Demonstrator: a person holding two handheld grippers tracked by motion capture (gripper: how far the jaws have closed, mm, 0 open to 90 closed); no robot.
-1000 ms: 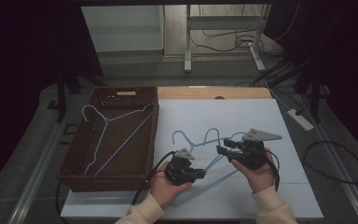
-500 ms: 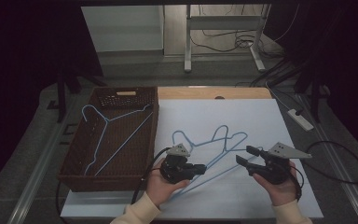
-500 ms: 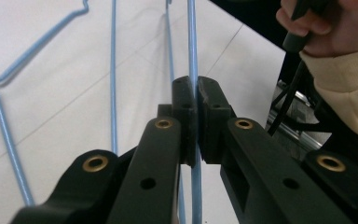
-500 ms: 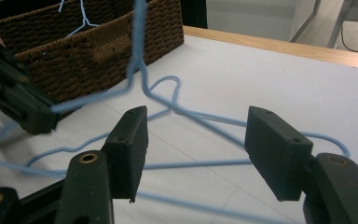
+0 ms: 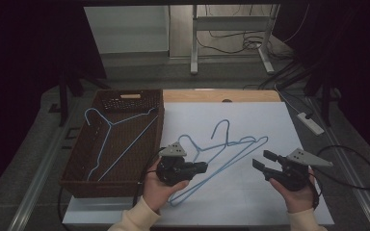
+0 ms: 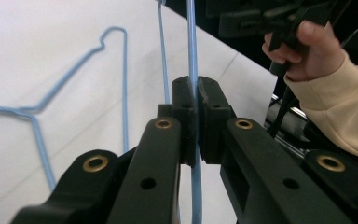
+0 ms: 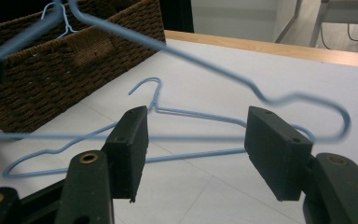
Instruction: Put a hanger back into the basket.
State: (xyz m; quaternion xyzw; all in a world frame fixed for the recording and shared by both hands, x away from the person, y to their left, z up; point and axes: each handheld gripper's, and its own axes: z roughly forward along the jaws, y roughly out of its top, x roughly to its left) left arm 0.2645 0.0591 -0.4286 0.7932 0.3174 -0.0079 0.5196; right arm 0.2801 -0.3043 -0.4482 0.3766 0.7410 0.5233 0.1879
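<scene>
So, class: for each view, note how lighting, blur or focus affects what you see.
High view: dim, the surroundings black, the white table brightest. Left gripper view: the jaws loom soft, clamped on a blue hanger. Right gripper view: the raised hanger is smeared; the basket is sharper.

Counts, quick pass:

- Blue wire hangers: three. One lies in the basket (image 5: 118,139); two are on the white part of the counter, a lifted hanger (image 5: 231,161) and a flat hanger (image 5: 192,144) beside it, their wires overlapping.
- Woven brown basket (image 5: 77,180): one.
- Hand-held tools: two, a left tool (image 5: 203,167) and a right tool (image 5: 262,160).
- Hands: two, one per tool.
- Grey three-cornered plates: two, one on each tool.
- Counter (image 5: 250,202): one, with one white sheet over it and one wooden strip along the far edge.
- White power strip (image 5: 310,123) on the floor: one.
</scene>
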